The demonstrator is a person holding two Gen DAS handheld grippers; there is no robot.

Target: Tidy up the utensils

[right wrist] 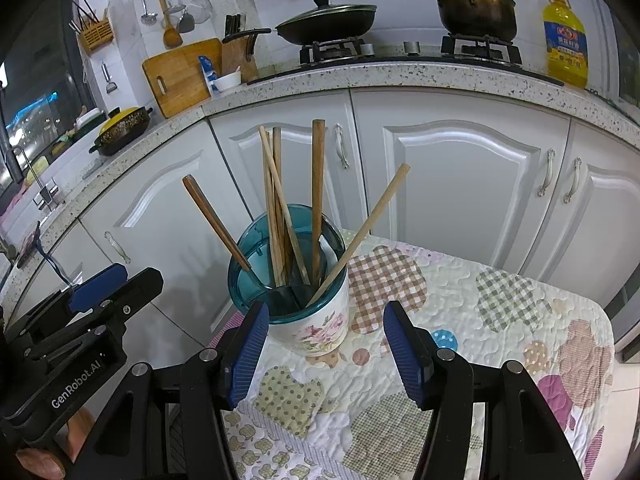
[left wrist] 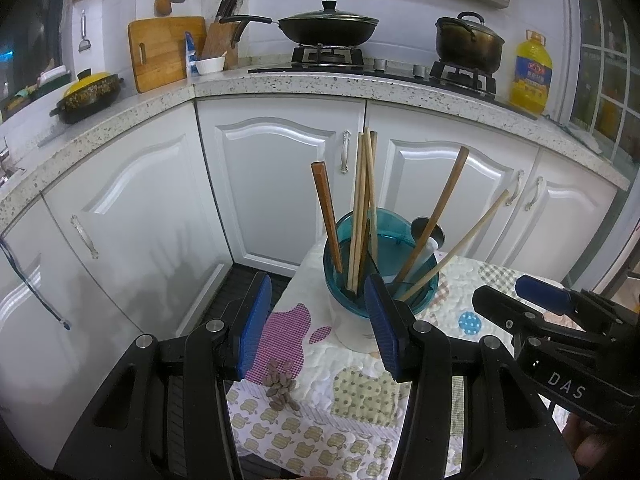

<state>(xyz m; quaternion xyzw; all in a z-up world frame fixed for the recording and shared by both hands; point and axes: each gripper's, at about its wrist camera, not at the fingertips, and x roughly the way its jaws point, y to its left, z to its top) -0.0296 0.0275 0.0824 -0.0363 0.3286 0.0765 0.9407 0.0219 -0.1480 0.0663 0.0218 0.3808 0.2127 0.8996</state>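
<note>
A white-tiled kitchen fills the background of the left wrist view: a speckled stone counter curves across the upper half above glossy white panelled cabinet doors. On it stand a lidded black wok, a dark metal pot at upper right and a yellow oil bottle beside it; a wooden cutting board leans at upper left. Below centre, the desk is covered by a quilted patchwork cloth of checks and dots. On it stands the utensil holder, round, with a translucent teal plastic rim over a white body. Slim wooden chopsticks rise from it, some upright, some splayed to the right. The left claw stands released at lower centre, its ribbed blue pads apart with nothing between them; the right pad overlaps the holder's rim in the frame. The right claw enters from the right edge.

In the right wrist view the same counter arcs across the top. The utensil holder sits at centre on the quilted desk, its white ceramic side painted with pink flowers. The chopsticks fan out of it. The right claw is released at lower centre, gripping nothing, the holder just beyond its pads. The left claw shows at the left edge.
</note>
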